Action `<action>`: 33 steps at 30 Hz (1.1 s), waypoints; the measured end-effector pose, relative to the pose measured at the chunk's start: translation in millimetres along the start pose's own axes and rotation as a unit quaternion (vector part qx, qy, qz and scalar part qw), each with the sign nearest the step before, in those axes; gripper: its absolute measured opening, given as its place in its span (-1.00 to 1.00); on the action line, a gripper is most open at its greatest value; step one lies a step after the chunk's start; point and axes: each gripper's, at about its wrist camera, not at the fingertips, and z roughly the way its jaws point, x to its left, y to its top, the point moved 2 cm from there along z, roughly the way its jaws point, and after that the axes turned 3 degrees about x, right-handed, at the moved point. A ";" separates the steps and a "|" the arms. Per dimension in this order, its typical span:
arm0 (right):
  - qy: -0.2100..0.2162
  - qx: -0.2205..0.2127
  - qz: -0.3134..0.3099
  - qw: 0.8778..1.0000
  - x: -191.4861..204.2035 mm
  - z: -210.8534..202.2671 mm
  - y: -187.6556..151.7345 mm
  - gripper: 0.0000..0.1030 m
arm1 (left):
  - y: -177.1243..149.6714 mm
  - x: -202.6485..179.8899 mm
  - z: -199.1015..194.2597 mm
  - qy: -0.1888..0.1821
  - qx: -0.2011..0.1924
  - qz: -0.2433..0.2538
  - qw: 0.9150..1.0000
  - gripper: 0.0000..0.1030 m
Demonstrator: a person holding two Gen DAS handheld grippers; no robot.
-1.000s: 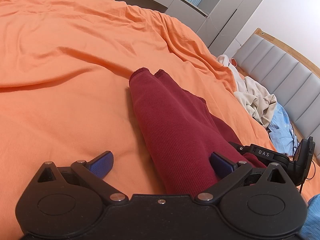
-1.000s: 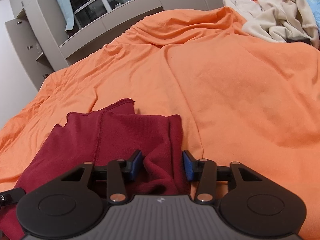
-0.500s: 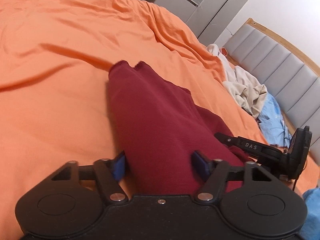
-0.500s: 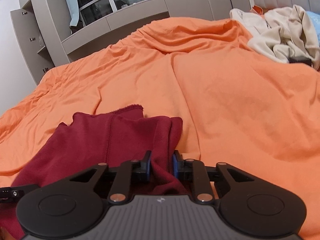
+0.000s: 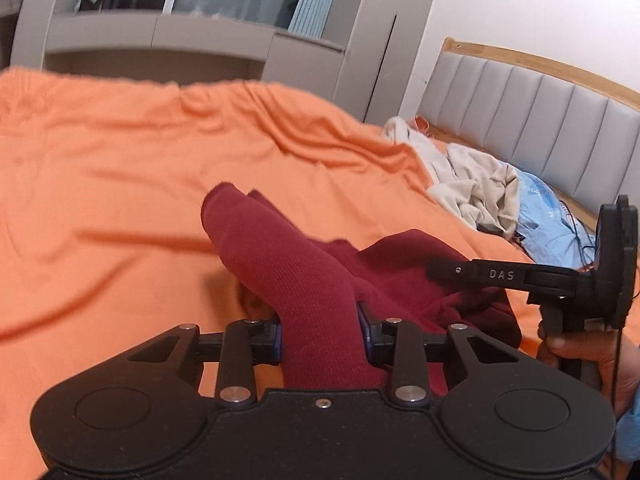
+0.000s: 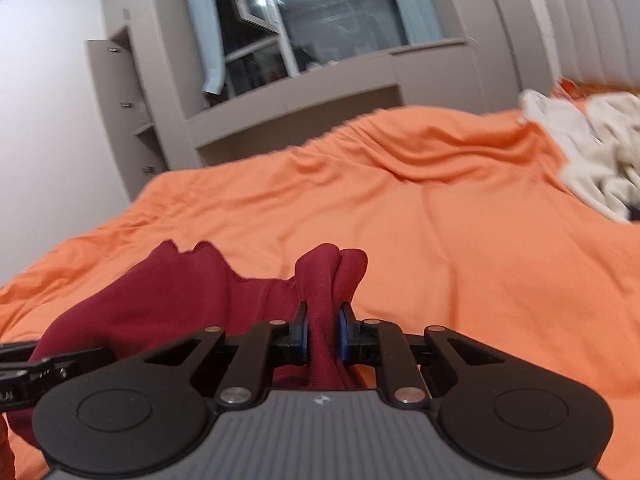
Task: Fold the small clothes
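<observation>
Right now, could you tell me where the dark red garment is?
The dark red garment is pinched in both claws, left claw and right claw, over the orange bedsheet.

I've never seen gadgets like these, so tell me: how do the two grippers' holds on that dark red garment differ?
The left gripper clamps a thick, wide fold of the red garment, so its jaws stand well apart; the right gripper pinches a thin bunch, jaws nearly together. The left's cloth sticks forward as a broad tongue; the right's ends in a small puckered tuft. Both are shut on the same garment above the orange bedsheet.
</observation>
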 end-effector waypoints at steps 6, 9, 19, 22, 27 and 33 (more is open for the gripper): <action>0.031 -0.003 -0.011 0.999 35.3 20.1 2.7 -0.69 | 14.5 8.9 -34.8 0.049 -0.044 0.037 0.997 -0.31; 0.044 0.007 -0.003 0.999 49.0 36.7 2.7 -0.69 | 18.5 20.8 -52.1 0.071 -0.054 0.039 0.995 -0.31; 0.036 0.057 -0.027 0.997 69.5 69.0 -20.4 -0.68 | 13.0 65.1 -76.2 0.123 -0.044 0.017 0.991 -0.31; 0.024 0.072 -0.022 0.997 66.0 71.7 -28.1 -0.67 | 5.3 75.1 -72.3 0.127 -0.022 0.007 0.992 -0.30; 0.011 0.093 -0.009 0.996 56.6 74.5 -37.8 -0.63 | -5.8 84.6 -61.9 0.136 0.010 -0.004 0.991 -0.28; 0.008 0.099 -0.002 0.995 51.9 75.7 -40.1 -0.54 | -12.6 89.6 -55.2 0.149 0.029 -0.002 0.988 -0.14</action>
